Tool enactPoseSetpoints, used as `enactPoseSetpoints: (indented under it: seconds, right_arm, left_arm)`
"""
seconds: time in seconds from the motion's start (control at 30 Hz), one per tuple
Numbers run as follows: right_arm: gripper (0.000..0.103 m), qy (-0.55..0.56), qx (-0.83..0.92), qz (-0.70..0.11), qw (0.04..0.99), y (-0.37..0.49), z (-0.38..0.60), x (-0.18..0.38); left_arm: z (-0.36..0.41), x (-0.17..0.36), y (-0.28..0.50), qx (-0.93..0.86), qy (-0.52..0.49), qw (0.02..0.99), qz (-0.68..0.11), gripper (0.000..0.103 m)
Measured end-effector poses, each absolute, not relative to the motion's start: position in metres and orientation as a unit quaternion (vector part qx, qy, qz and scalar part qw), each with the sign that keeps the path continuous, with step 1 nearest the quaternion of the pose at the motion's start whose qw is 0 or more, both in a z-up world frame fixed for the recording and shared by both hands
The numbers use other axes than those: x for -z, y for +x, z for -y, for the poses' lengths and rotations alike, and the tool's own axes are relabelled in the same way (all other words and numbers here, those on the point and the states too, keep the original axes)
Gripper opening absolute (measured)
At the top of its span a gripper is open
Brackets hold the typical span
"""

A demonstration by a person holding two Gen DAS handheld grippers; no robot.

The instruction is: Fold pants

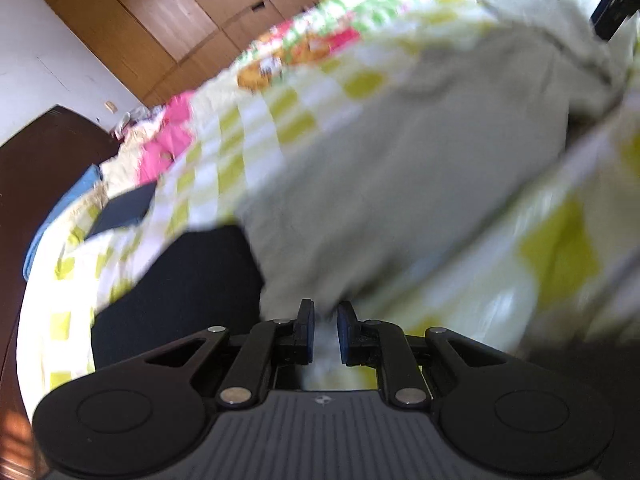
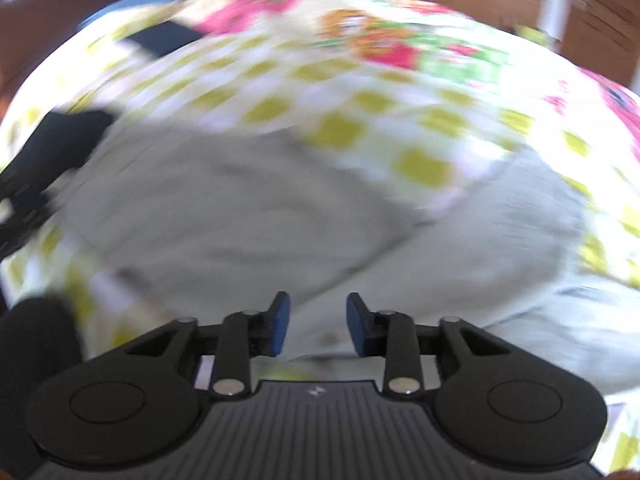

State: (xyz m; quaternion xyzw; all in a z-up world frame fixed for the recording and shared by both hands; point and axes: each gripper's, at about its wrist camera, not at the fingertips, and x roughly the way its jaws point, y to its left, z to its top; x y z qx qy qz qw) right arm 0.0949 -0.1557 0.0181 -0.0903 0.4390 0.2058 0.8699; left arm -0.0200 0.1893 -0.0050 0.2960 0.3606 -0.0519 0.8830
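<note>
Pale grey cotton pants [image 1: 400, 168] sprawl across a yellow-checked floral bedspread [image 1: 256, 128]; left gripper [image 1: 325, 334] pinches their hem, right gripper [image 2: 319, 322] spread above.

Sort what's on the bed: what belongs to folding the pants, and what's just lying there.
Job:
- pants, pale grey
- left gripper, jaws pinching the fabric
- right gripper, jaws apart

Lying about:
- dark flat item
- blue cloth
- checked bedspread
</note>
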Motion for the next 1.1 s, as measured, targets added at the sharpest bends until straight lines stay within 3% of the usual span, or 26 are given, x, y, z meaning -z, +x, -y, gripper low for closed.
enactPoseSetpoints:
  seconds: [0.17, 0.4, 0.53, 0.6, 0.63, 0.93, 1.1]
  right_arm:
    - [0.047, -0.034, -0.101, -0.447, 0.888, 0.189, 0.196, -0.012]
    - [0.052, 0.050, 0.034, -0.451, 0.890, 0.314, 0.228, 0.019]
    - [0.045, 0.039, 0.069, -0.463, 0.883, 0.342, 0.243, 0.045]
    - [0.009, 0.057, 0.066, -0.462, 0.882, 0.341, 0.254, 0.046]
    - [0.003, 0.076, 0.060, -0.463, 0.881, 0.337, 0.263, 0.043]
    - [0.003, 0.285, -0.003, -0.325, 0.902, 0.205, 0.383, -0.039]
    - [0.003, 0.364, 0.048, -0.289, 0.884, 0.127, 0.462, -0.013]
  left_arm:
    - [-0.121, -0.020, 0.009, 0.147, 0.248, 0.905, -0.314, 0.032]
    - [-0.015, 0.005, 0.055, 0.256, 0.175, 0.897, -0.314, 0.032]
    - [0.020, 0.014, 0.057, 0.296, 0.158, 0.886, -0.319, 0.032]
    - [0.032, 0.018, 0.055, 0.300, 0.170, 0.883, -0.317, 0.032]
    - [0.036, 0.020, 0.053, 0.301, 0.179, 0.882, -0.316, 0.032]
    - [0.061, 0.013, 0.044, 0.301, 0.225, 0.873, -0.312, 0.032]
    - [0.090, 0.016, 0.039, 0.316, 0.256, 0.859, -0.312, 0.032]
